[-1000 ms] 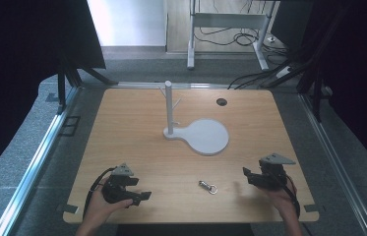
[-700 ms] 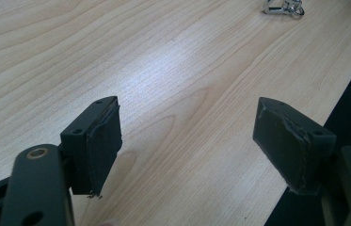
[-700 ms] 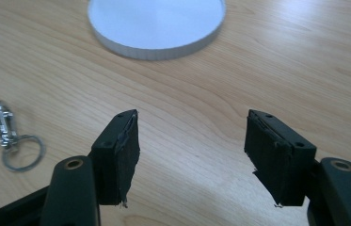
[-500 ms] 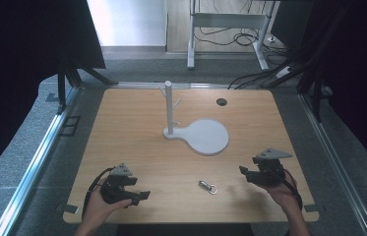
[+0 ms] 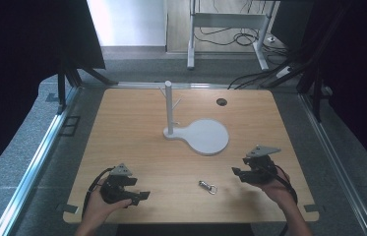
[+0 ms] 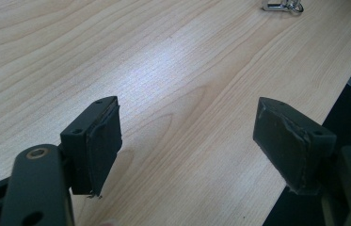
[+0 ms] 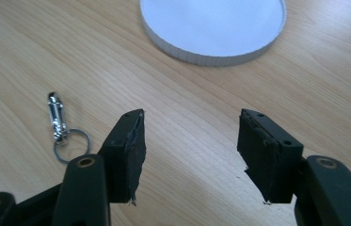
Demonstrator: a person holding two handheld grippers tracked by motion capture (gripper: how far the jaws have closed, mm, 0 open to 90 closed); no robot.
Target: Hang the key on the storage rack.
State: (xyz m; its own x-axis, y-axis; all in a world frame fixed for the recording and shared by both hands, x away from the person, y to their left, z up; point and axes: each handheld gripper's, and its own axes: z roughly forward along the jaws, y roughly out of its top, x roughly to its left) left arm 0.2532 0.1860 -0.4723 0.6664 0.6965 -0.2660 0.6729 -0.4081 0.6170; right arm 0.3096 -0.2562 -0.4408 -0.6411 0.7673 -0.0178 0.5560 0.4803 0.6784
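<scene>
Surroundings: grey carpeted floor (image 5: 28, 147) is seen around a light wooden bench (image 5: 137, 142); dark screens stand to left and right, and cables lie on the floor beyond the far edge.
Bench: a small dark round hole (image 5: 221, 102) is noted near the far edge, right of centre.
Stand: a white stand (image 5: 205, 136) with a round base plate and an upright post (image 5: 168, 105) with short pegs is placed at mid-bench; the post rises from the left tab of the base. In the right gripper view the round base (image 7: 213, 26) lies ahead of the jaws, well apart from them.
Key clip: a small silver clip with a ring (image 5: 207, 186) lies flat on the near half of the bench, between the two grippers, closer to the right one. It is seen at left of the jaws in the right gripper view (image 7: 62, 127), and at the top edge in the left gripper view (image 6: 282, 5).
Left hand-held gripper (image 5: 139, 195): held low at the near-left of the bench; jaws are spread wide and nothing is held between them (image 6: 187, 141).
Right hand-held gripper (image 5: 236, 173): held at the near-right; jaws stand apart and empty (image 7: 189, 150), above bare wood.
Change since earlier frames: the right hand-held gripper has been shifted slightly leftward, towards the clip; the left one is recorded as nearly unmoved. Clip and stand are unchanged in position.
</scene>
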